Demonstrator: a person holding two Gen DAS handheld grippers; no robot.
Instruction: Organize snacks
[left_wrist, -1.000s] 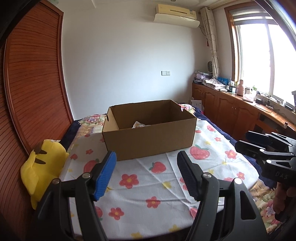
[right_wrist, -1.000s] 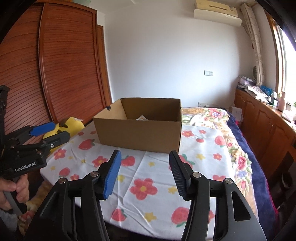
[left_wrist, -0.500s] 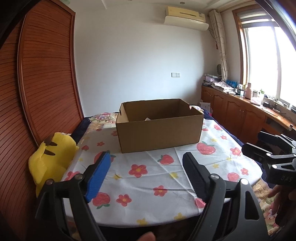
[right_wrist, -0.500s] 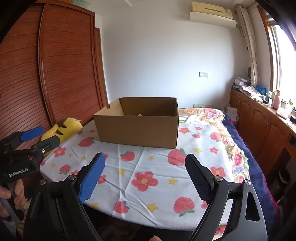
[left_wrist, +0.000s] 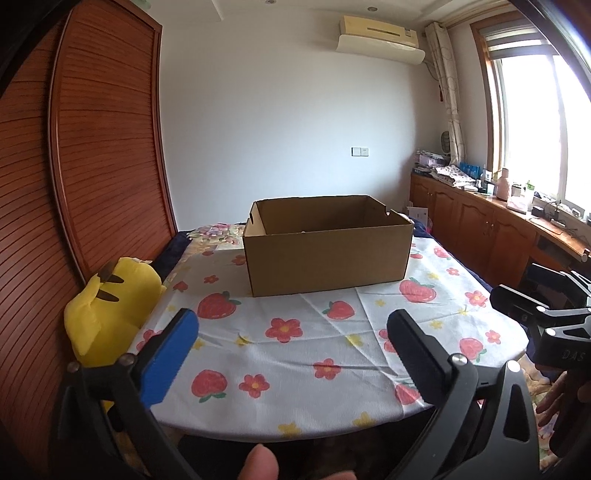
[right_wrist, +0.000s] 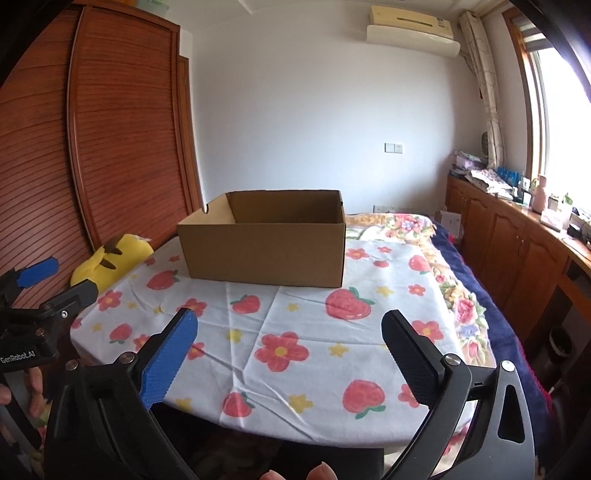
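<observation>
Round table under a white cloth printed with strawberries and flowers (left_wrist: 332, 354); bare of loose snacks in either view.

Open brown cardboard box (left_wrist: 327, 247) sits at the far side of the table, upright, no lid. Only a pale scrap shows over its near wall; what else is inside is hidden.

Yellow plush toy (left_wrist: 107, 306) wedged at the table's left edge, against the wooden slatted door.

Left gripper (left_wrist: 291, 332) at the near edge, jaws opening wide, nothing between them. Right gripper (right_wrist: 290, 332) likewise, jaws opening, nothing between them.

Risk: no snack visible to go for, so a reach may hit the box's near wall and shove it along the loose cloth, wrinkling it.
</observation>
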